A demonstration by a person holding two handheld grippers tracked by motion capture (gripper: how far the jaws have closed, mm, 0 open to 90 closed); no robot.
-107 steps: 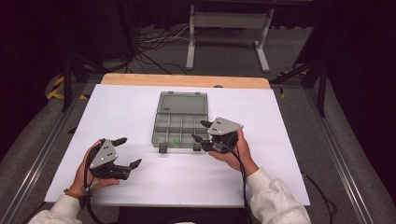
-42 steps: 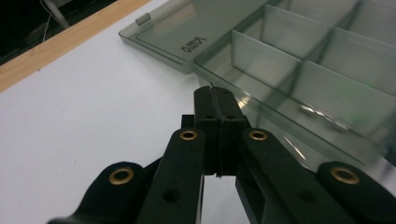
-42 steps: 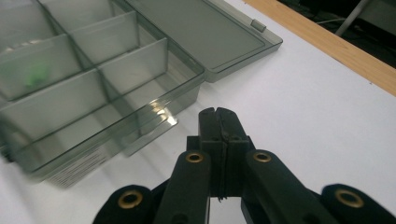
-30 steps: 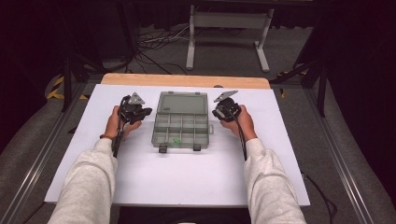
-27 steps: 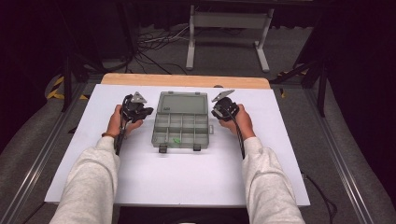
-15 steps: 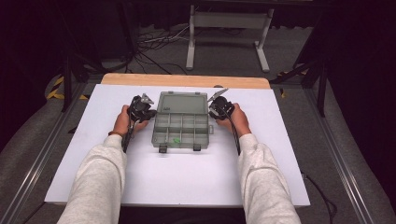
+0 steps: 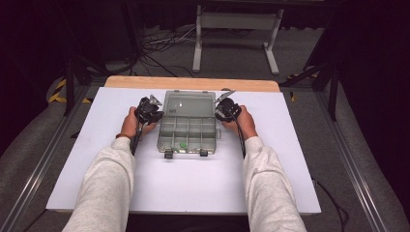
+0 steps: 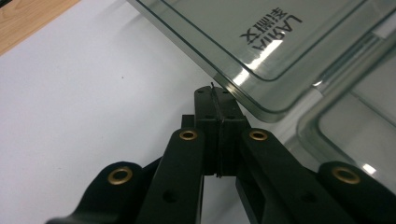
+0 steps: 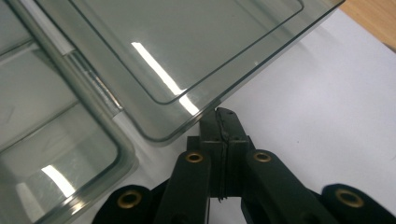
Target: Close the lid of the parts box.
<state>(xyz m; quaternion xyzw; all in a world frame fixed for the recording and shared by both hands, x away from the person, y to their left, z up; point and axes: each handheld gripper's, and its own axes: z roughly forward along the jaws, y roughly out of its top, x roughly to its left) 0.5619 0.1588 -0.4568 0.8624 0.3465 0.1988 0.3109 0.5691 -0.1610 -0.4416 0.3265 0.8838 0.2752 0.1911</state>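
Note:
A clear plastic compartment box (image 7: 187,131) lies open on the white table (image 7: 193,188), its lid (image 7: 189,102) folded back flat on the far side. My left gripper (image 7: 157,114) is shut and empty, its tips at the lid's left near corner (image 8: 261,42). In the left gripper view the closed tips (image 8: 212,93) sit right at the lid's rounded edge, with the box base (image 8: 359,116) to the right. My right gripper (image 7: 218,112) is shut and empty at the lid's right near corner (image 9: 177,46), tips (image 9: 222,114) at the edge. Contact cannot be told.
A small green item (image 7: 183,144) lies in a front compartment. Two dark latches (image 7: 168,154) stick out at the box's near edge. A wooden strip (image 7: 193,83) borders the table's far side. A metal stand (image 7: 236,29) and cables are on the floor beyond.
Both hands have moved from the table's front up beside the box, then slid inward and slightly down until the shut tips reach the lid's corners. The box has not moved.

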